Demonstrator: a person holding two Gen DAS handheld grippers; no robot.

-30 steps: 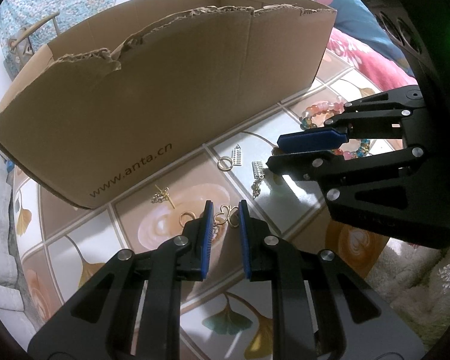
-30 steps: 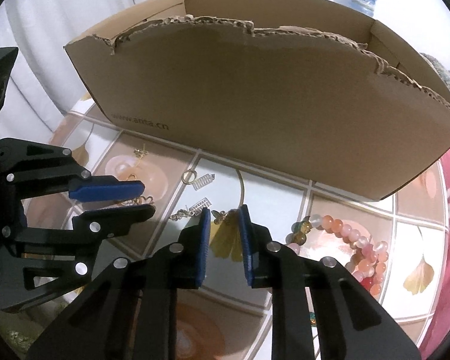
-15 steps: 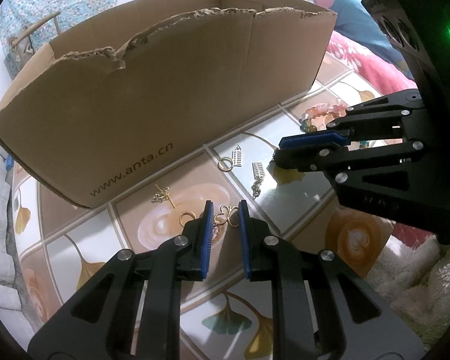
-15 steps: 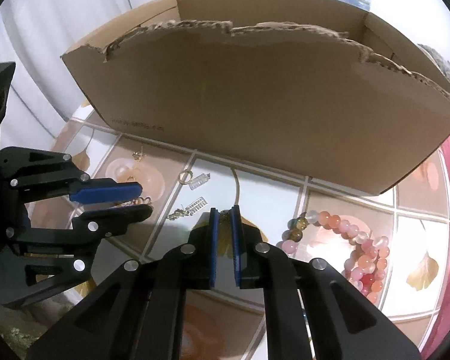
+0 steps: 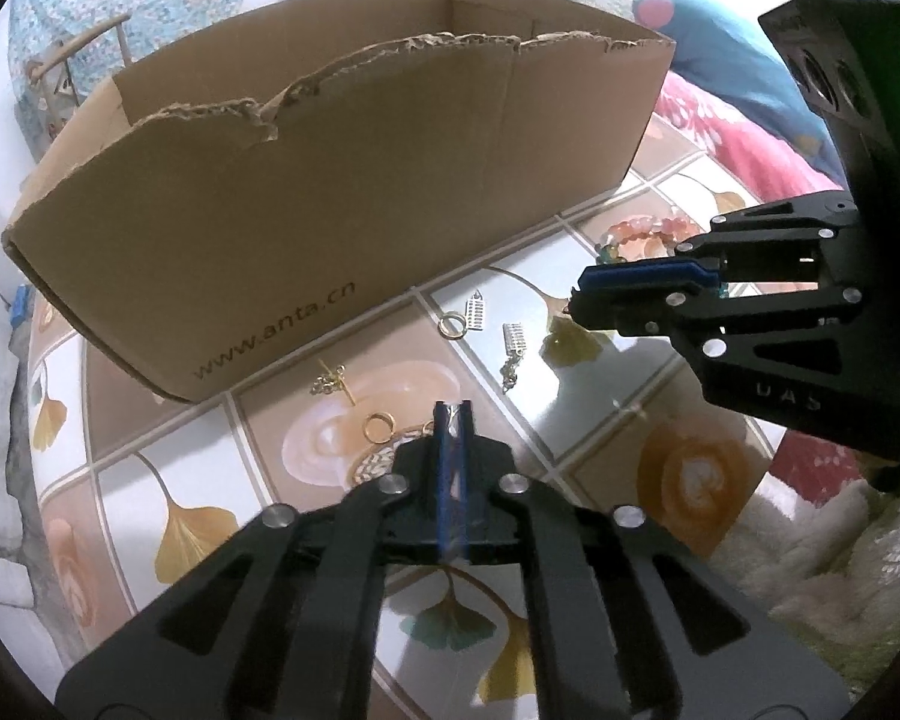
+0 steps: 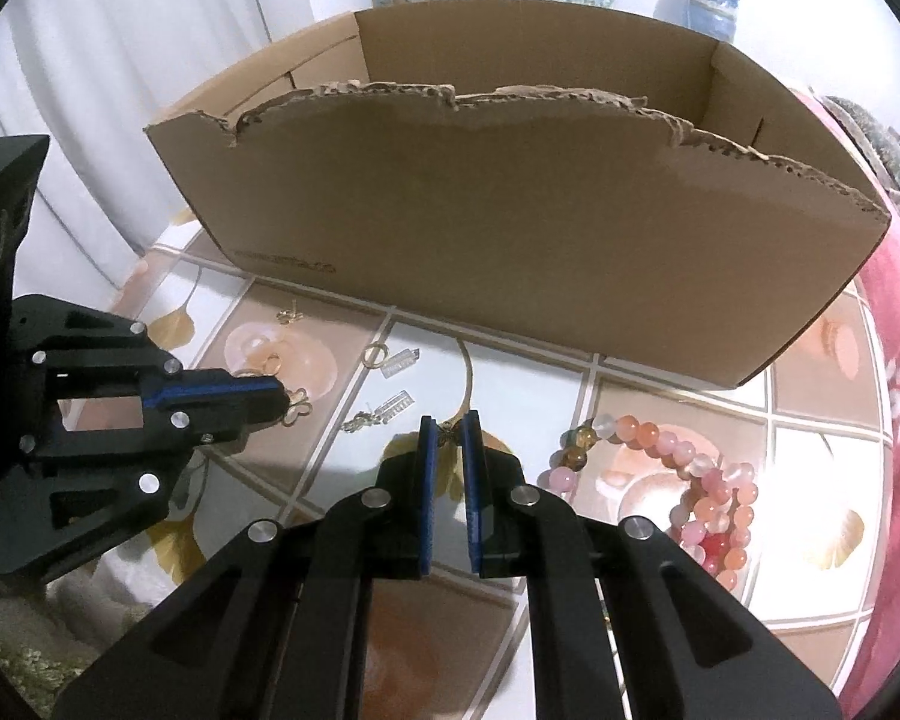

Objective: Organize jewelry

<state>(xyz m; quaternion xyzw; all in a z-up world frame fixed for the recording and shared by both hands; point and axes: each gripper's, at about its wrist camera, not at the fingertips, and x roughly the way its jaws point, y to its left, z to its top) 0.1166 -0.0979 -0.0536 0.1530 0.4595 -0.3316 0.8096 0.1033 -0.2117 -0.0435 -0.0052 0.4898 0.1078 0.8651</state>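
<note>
My left gripper (image 5: 453,411) is shut on a small gold looped earring (image 6: 298,408), whose loops stick out past the tips in the right wrist view. My right gripper (image 6: 449,423) is shut on a small gold charm (image 6: 447,433) at the end of a thin gold wire hoop (image 6: 468,372). Both grippers sit low over the tiled tabletop (image 5: 570,420), in front of an open cardboard box (image 5: 330,210). A pink and orange bead bracelet (image 6: 708,480) lies to the right of my right gripper.
Loose pieces lie between the grippers and the box: two silver comb-shaped earrings (image 5: 476,311) (image 5: 515,339), two gold rings (image 5: 452,325) (image 5: 378,425) and a gold stud (image 5: 330,381). A pink blanket (image 5: 750,138) borders the table on the right, with fluffy white fabric (image 5: 840,540) near the front.
The left jaws have come together on the gold looped earring. The right jaws narrowed onto the gold charm, and the right gripper lifted and drifted slightly.
</note>
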